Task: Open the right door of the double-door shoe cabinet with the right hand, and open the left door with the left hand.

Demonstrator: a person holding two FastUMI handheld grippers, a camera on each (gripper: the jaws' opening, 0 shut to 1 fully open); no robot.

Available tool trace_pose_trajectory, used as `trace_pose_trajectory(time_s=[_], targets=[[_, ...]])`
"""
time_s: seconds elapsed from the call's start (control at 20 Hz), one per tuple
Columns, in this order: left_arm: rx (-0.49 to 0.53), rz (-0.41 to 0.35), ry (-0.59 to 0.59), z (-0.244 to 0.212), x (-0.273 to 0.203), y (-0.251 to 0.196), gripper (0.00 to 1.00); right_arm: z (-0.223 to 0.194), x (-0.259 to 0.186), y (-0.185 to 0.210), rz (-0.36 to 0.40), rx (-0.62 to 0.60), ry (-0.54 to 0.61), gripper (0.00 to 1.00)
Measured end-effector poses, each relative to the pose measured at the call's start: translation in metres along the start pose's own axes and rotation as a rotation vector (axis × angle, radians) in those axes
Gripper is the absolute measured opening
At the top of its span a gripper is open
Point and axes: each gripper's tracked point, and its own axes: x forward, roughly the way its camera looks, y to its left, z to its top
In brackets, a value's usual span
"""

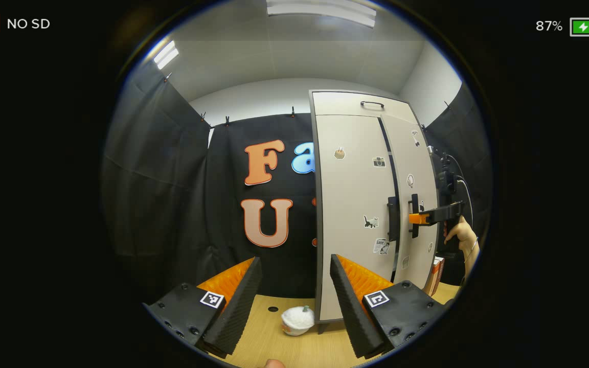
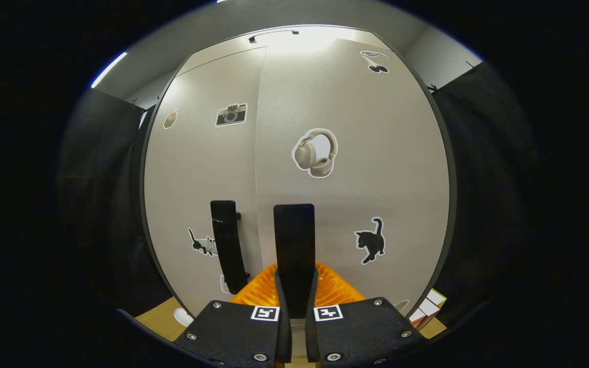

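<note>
Gripping black vertical bar handle of right door (image 2: 294, 250) with our right gripper (image 2: 294, 294), both fingers clamping it. We are seeing tall beige double-door shoe cabinet (image 1: 350, 204) standing on light wooden tabletop (image 1: 269, 337), near small white bowl (image 1: 297, 320). Right door appearing barely cracked, judging by dark gap between doors; pulling open is remaining. Our left gripper (image 1: 294, 301) is hovering released, fingers spread, well apart from black handle of left door (image 1: 392, 219). Left door closed, untouched: reaching, grasping, swinging all remaining.
</note>
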Motion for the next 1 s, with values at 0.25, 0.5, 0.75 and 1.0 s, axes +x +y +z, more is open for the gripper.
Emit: trace_pose_trajectory(time_s=[0.25, 0.5, 0.75, 1.0], targets=[[-0.007, 0.002, -0.007, 0.007, -0.007, -0.007, 0.81, 0.001, -0.014, -0.004, 0.006, -0.005, -0.003, 0.10], [-0.010, -0.014, -0.014, 0.012, -0.015, -0.020, 0.81, 0.003, -0.027, -0.012, -0.003, -0.027, -0.017, 0.10], [-0.005, -0.032, -0.023, 0.017, -0.020, -0.033, 0.82, 0.004, -0.038, -0.020, 0.007, -0.028, -0.029, 0.10], [-0.001, -0.056, -0.015, 0.015, -0.019, -0.047, 0.81, 0.005, -0.048, -0.028, 0.019, -0.019, -0.038, 0.10]])
